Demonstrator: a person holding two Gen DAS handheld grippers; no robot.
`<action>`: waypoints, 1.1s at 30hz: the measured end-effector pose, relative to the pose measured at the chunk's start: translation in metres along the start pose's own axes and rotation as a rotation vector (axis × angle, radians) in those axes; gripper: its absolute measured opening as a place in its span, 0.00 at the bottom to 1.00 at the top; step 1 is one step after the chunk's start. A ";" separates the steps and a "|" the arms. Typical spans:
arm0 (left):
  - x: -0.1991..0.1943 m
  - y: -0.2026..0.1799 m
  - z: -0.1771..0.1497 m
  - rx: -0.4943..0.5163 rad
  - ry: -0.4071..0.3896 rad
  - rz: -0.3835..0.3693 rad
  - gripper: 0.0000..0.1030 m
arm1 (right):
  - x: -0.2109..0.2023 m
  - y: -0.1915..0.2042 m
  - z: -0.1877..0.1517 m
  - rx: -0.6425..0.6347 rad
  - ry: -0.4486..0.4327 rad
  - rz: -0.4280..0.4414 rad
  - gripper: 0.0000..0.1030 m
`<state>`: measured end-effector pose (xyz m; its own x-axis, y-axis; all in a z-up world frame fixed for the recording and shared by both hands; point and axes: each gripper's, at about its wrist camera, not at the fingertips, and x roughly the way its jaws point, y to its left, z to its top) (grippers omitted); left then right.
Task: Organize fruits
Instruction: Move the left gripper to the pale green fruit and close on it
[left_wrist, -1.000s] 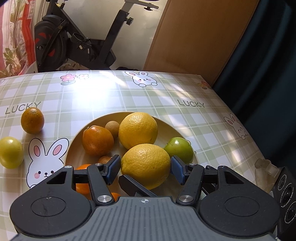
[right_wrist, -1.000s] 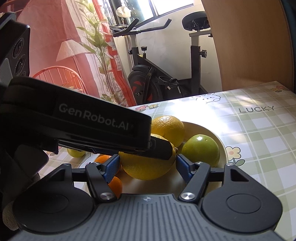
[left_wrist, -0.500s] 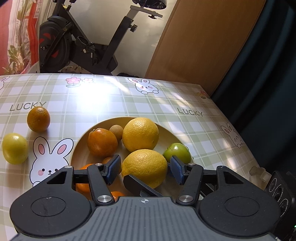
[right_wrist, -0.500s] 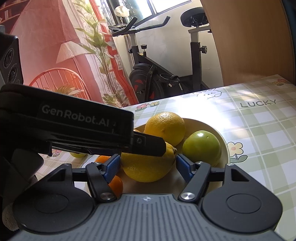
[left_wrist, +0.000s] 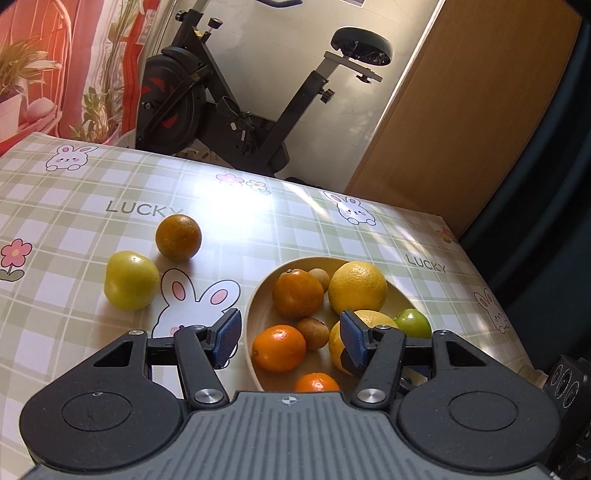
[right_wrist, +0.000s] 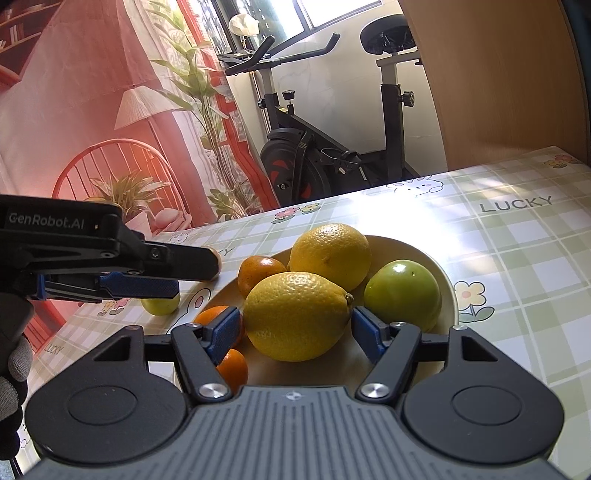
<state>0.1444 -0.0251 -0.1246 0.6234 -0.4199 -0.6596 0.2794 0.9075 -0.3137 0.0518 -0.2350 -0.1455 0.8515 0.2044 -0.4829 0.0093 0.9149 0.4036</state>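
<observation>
Lemon sits between right gripper's spread jaws, over the bowl.
Left gripper hangs released, orange between its jaws.

Matte black linkage arms on the left gripper, blue ribbed pads, silver pivot screws, grey ribbed housing with a tiny crosshair mark. Same build on the right gripper. White "GenRobot.AI" lettering along a black side at 9 o'clock. Grey-and-black knit glove at 8 o'clock.
</observation>
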 end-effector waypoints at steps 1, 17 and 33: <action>-0.001 0.005 0.000 -0.018 -0.002 0.011 0.59 | 0.000 0.000 0.000 0.000 0.000 0.000 0.68; -0.020 0.029 -0.008 -0.107 -0.028 0.006 0.59 | 0.004 0.009 -0.001 -0.045 0.020 -0.041 0.68; -0.052 0.063 0.008 -0.137 -0.096 -0.033 0.59 | -0.023 0.033 -0.016 -0.157 0.017 -0.109 0.66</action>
<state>0.1351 0.0545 -0.1046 0.6845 -0.4403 -0.5810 0.2030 0.8806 -0.4282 0.0237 -0.2042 -0.1336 0.8412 0.1054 -0.5304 0.0179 0.9748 0.2222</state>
